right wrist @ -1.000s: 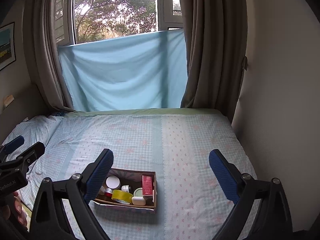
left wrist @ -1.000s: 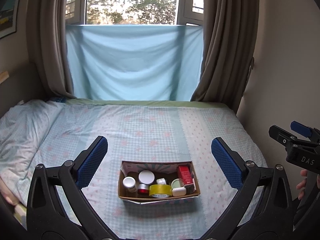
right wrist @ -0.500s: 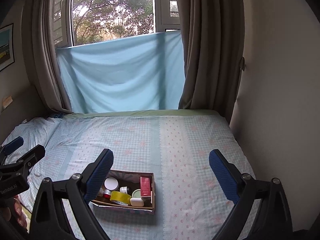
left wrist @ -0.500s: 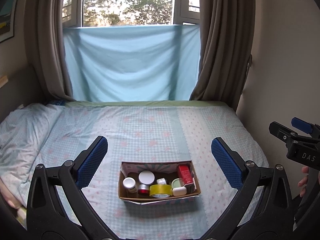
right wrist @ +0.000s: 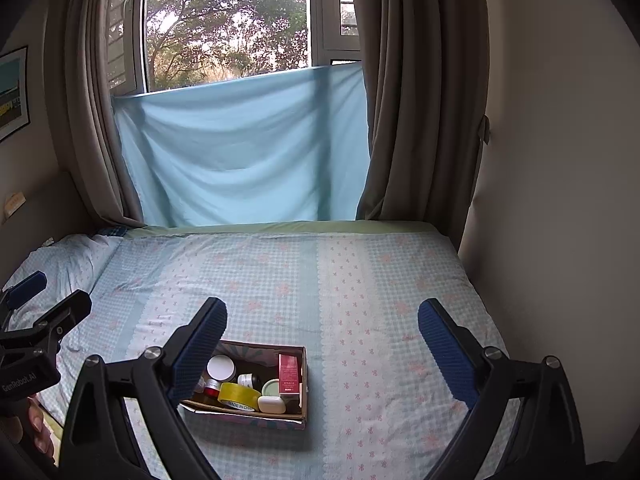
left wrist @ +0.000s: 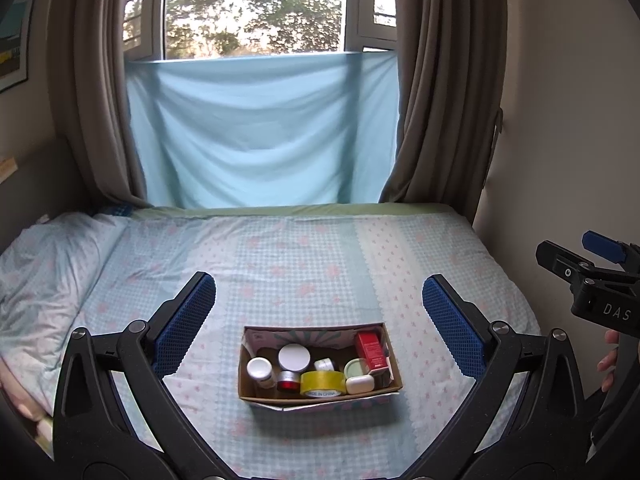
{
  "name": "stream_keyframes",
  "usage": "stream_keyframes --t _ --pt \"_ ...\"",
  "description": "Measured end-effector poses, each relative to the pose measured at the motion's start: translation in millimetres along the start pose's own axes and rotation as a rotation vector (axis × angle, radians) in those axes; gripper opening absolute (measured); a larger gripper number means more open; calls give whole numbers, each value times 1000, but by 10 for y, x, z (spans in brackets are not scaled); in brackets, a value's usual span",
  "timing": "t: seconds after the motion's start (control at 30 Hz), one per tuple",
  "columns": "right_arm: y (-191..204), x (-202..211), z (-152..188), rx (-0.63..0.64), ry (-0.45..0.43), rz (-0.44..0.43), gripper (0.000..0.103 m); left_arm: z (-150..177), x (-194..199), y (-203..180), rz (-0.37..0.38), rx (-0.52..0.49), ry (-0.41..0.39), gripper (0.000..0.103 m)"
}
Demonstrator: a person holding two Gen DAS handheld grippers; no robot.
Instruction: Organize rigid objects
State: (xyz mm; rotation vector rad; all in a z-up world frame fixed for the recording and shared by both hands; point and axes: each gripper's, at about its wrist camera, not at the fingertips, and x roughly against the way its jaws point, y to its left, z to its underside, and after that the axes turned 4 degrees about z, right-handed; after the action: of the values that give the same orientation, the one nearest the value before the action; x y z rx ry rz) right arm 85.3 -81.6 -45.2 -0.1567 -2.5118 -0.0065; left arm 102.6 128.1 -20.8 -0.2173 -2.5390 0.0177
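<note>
Hovering spread tongs, box mid-bed, bare sheet around

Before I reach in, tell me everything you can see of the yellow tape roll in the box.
The yellow tape roll is a glossy translucent-yellow ring of what looks like plastic packing tape, with a white strip along its near side printed MADE IN CHINA. It sits tilted at the front wall of the cardboard box, its open core facing up. A red-capped jar presses against its left, a white case against its right. Neither gripper touches it.
</note>
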Motion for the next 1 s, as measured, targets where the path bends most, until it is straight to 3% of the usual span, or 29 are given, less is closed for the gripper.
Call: stream_keyframes --t 1.0 --pt "-17 -36 -31 -3 -6 1 95 -16 -64 -28 -12 -27 -15 103"
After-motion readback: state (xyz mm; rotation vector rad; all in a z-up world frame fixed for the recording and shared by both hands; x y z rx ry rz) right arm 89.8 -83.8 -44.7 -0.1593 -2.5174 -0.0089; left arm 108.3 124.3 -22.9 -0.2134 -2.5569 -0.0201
